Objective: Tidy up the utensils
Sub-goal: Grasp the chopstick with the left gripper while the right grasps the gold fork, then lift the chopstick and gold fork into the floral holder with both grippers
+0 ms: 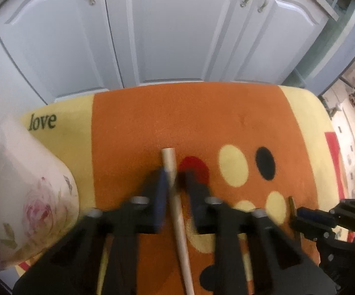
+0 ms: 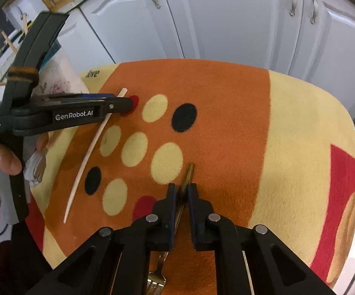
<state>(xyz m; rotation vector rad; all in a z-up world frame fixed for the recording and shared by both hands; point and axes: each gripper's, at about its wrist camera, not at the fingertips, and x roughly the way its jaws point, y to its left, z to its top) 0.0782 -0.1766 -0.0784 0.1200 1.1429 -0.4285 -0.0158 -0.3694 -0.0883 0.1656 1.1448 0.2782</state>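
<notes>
Both grippers straddle utensils on the orange mat: left gripper around the chopstick, right gripper around the fork, grip unclear; squeeze firmly, then lift level.

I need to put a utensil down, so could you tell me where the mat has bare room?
Free: the mat's right yellow band, and the orange stretch between the dots and the cabinet doors. Crowded: the left side, with the chopstick, left gripper and floral container; the fork fills the near centre.
</notes>
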